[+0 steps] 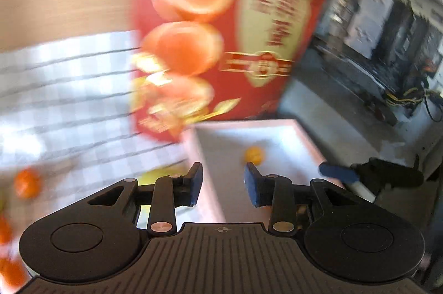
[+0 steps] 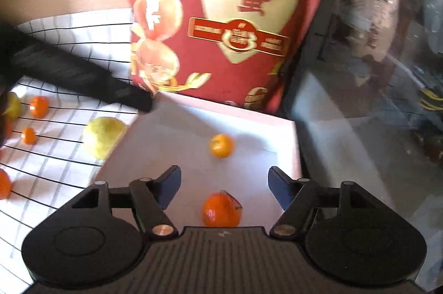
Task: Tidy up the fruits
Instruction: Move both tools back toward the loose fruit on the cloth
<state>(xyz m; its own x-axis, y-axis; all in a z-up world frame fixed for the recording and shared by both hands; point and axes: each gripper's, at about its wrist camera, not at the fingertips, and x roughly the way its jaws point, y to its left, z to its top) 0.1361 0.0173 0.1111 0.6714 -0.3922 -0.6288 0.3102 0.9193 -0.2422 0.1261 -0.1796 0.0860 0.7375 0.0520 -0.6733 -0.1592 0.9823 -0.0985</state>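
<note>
White box [image 2: 288, 133]: orange [image 2: 221, 209] between the open right hand-held gripper [image 2: 224, 184] fingers.

Open tray, blocked at the back

A tall red box [image 2: 221, 17] walls the white tray's [image 2: 288, 128] far side; two oranges [image 2: 221, 146] leave bare floor between them.

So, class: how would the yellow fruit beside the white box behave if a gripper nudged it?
The yellow fruit looks round, so it would probably roll. It touches the white box wall, which may stop it. Its skin looks dull, so likely not slippery.
</note>
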